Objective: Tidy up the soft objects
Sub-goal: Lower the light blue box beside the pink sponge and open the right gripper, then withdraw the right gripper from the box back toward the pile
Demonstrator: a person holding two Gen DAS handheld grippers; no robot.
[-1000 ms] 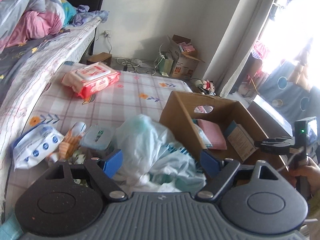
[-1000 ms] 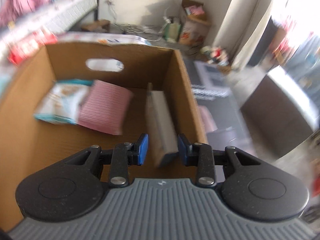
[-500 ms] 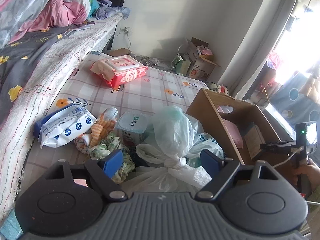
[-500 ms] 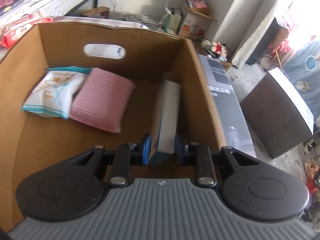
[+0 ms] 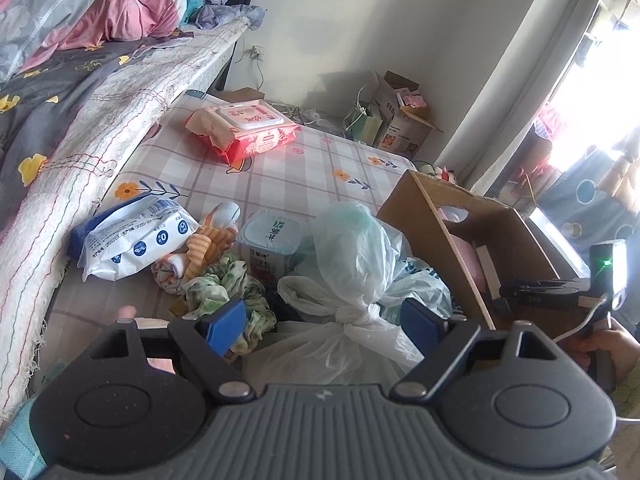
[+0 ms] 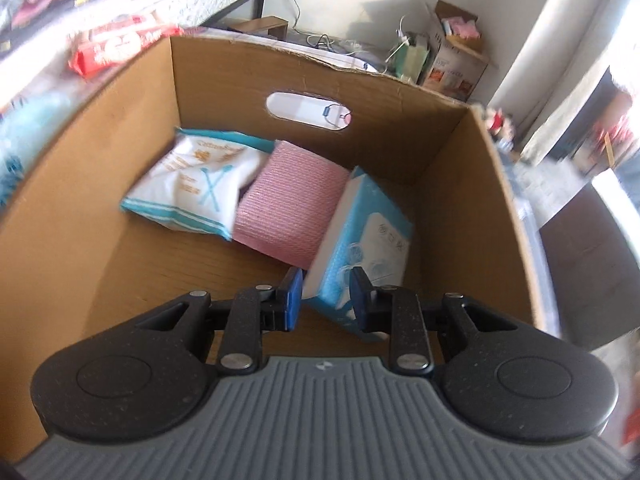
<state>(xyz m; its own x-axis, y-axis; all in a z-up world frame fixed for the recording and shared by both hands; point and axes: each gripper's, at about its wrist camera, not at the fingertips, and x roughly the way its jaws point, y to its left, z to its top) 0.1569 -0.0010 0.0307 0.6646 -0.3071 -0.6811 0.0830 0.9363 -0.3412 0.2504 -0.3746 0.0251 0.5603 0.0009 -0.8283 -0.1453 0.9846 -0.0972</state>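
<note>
Pack end hidden btwn pads.

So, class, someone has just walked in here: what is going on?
A person with a tool in each hand is sorting soft things off a checked mat into a cardboard box. The right tool grips a blue and white pack inside the box, beside a pink pack and a white pouch. The left tool hangs open over tied plastic bags.
</note>
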